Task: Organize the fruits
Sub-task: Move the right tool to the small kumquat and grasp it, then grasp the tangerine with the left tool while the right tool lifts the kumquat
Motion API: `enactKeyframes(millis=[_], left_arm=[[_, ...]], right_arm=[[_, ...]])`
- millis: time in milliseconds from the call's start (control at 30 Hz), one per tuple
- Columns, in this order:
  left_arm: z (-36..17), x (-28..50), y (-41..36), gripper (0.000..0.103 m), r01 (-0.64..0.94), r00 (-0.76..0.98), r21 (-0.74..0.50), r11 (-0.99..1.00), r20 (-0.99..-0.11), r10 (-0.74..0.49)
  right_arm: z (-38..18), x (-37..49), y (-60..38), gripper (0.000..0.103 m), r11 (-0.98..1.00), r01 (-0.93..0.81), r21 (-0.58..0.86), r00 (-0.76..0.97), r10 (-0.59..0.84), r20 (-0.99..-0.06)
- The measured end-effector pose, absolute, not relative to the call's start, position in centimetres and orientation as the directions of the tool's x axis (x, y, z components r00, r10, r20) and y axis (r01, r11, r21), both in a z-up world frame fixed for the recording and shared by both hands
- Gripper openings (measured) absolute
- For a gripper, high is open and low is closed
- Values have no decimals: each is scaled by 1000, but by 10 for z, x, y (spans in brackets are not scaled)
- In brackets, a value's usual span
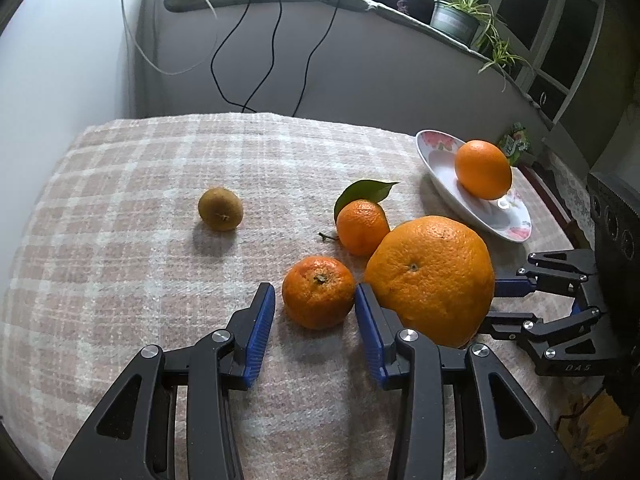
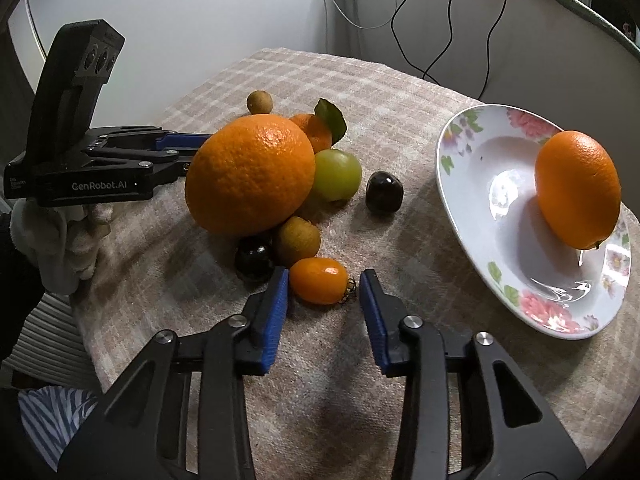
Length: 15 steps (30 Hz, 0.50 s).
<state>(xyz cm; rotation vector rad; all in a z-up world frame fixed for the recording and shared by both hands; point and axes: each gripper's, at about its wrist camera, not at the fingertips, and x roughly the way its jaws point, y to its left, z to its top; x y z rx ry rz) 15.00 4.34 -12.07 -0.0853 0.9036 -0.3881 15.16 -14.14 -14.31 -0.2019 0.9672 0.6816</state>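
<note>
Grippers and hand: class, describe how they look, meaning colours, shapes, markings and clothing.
Both the left gripper and right gripper have black linkage arms, silver pivot screws and ribbed blue pads. The left's side reads "GenRobot.AI". The hand wears a white glove; striped blue-white fabric shows below.

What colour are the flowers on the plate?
Mostly pink, with green leaves, on the white plate. The right wrist view shows them best.

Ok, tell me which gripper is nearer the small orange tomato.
Right. The right gripper has the small orange tomato between its open jaws; the left gripper sits beyond the big orange, by the mandarins.
</note>
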Motion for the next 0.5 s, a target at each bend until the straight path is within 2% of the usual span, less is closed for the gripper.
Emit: enactKeyframes(millis=[500], left_arm=[[-121,146,47,35,292,570,-242,925,-733,-371]], right_arm=[[-136,144,-149,35,780,-608,149,385,454,-803]])
